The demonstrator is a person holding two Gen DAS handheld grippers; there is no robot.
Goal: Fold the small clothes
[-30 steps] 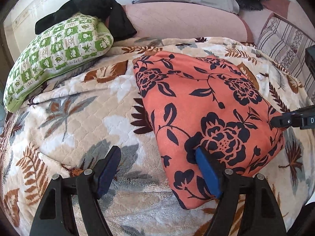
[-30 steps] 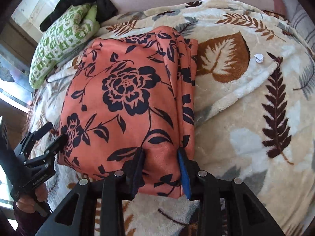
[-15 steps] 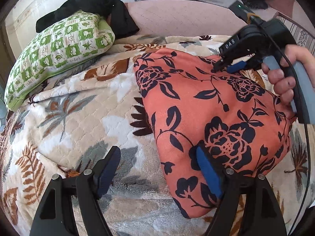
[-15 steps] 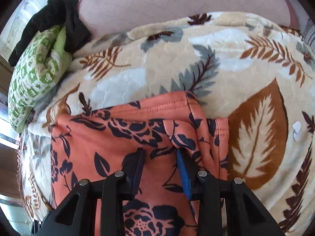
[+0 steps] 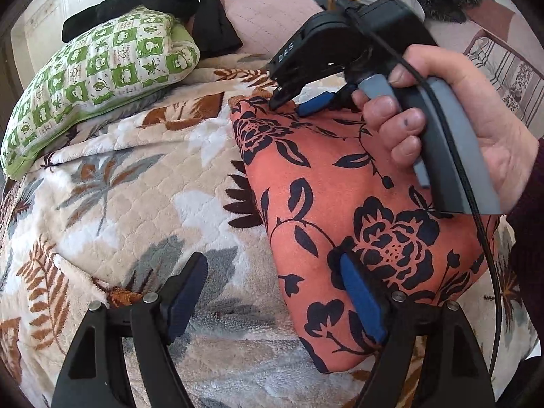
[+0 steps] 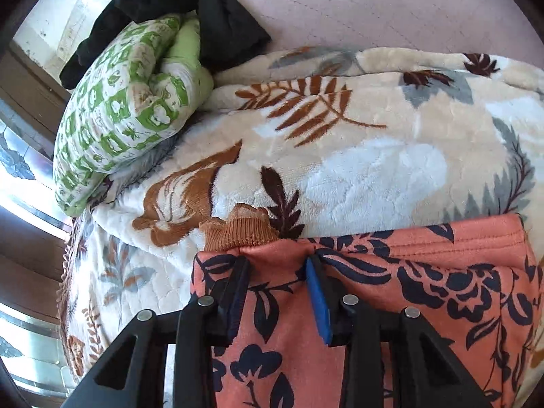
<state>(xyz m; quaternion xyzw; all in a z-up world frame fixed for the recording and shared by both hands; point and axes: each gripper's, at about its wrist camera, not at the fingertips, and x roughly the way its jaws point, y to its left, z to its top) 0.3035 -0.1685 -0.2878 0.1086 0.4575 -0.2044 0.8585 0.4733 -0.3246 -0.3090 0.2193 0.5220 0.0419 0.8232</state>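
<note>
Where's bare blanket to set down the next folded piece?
Free: blanket between green pillow and orange floral garment, ahead of the open left gripper. Crowded: the garment's far end, under the right gripper; black clothing tops the pillow.

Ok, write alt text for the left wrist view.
An orange floral garment lies folded on a leaf-patterned blanket, with the open left gripper straddling its near left edge. The hand-held right gripper reaches over its far corner. A green checked pillow lies behind.
</note>
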